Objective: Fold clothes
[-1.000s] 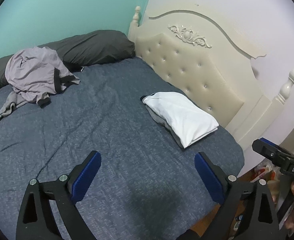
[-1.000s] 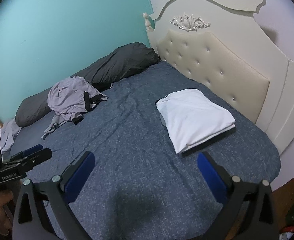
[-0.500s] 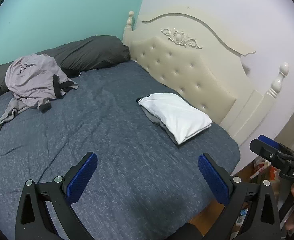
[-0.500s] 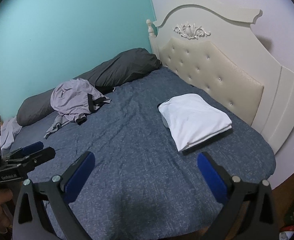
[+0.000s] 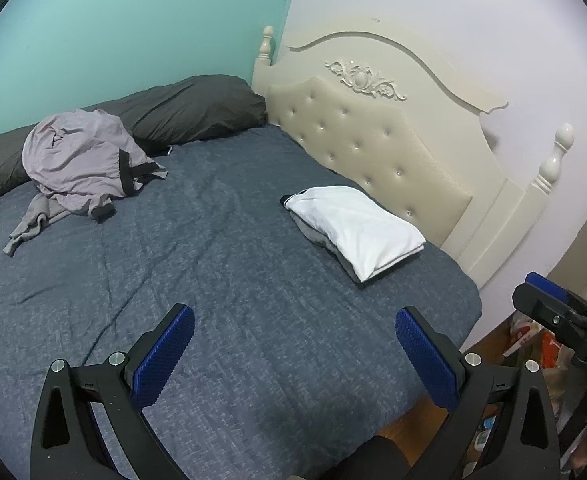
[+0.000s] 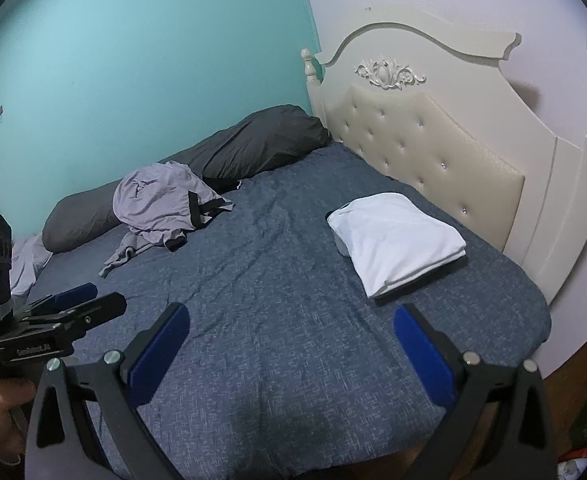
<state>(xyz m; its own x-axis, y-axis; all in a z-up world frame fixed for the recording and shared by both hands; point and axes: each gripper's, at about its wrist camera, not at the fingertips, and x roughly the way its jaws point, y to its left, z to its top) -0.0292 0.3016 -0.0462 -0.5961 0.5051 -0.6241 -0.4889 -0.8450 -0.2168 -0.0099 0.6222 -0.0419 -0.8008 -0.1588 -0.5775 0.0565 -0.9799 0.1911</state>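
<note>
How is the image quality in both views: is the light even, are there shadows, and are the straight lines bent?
Left wrist view: sharp; dim, soft light; the left gripper casts a faint shadow on the blue bedspread; the headboard bows from fisheye distortion, and the corners are black.
Right wrist view: equally sharp; a bedpost shadow falls on the headboard; the folded white shirt is bright but not glaring.

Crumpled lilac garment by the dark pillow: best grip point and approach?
Grip the lilac garment at the loose end trailing toward the bed's near edge, coming low from that side with the open left gripper. That end lies flat and free of the bunched heap resting against the dark pillow, so it probably lifts cleanly.
</note>
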